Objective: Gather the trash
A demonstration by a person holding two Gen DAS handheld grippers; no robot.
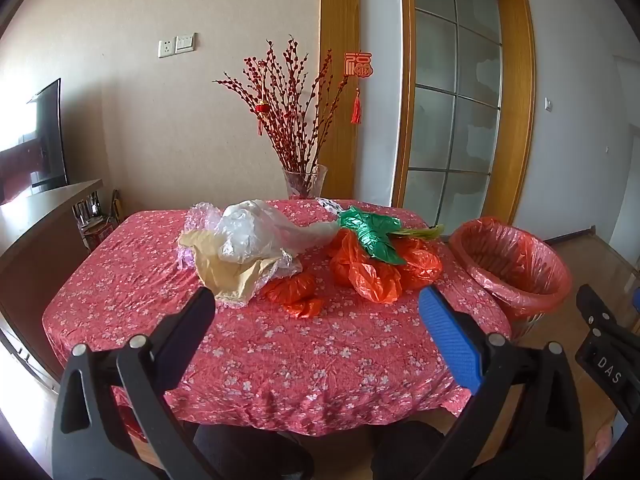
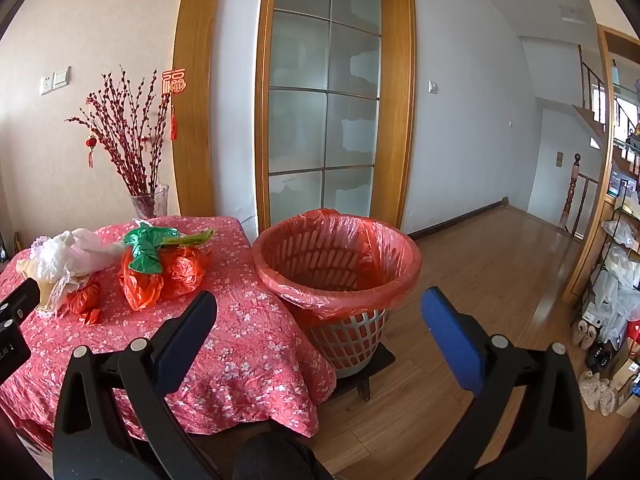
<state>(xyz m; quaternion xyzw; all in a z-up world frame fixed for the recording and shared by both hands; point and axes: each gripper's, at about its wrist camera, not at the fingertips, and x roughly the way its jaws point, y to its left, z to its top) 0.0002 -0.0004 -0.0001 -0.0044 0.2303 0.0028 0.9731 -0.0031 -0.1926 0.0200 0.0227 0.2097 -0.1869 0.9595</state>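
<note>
Both grippers, left [image 1: 316,300] and right [image 2: 318,304], hover jaws wide and empty short of the bags [image 1: 280,248] heaped at the table's [image 1: 280,360] twelve o'clock, bin [image 2: 340,264] ready at three

left gripper [image 1: 316,316] wide open, right gripper [image 2: 320,316] wide open

- The letters "DAS" are read in white on a black block of the right gripper [image 1: 608,368], seen at the right edge of the left wrist view.
- A red cut-out ornament [image 1: 359,65] shaped as the Chinese character "福" is hung on the wooden door frame [image 1: 340,12], with a red tassel below it.
- White letters on the left gripper [image 2: 10,346] are cut off at the edge and cannot be read whole.
</note>
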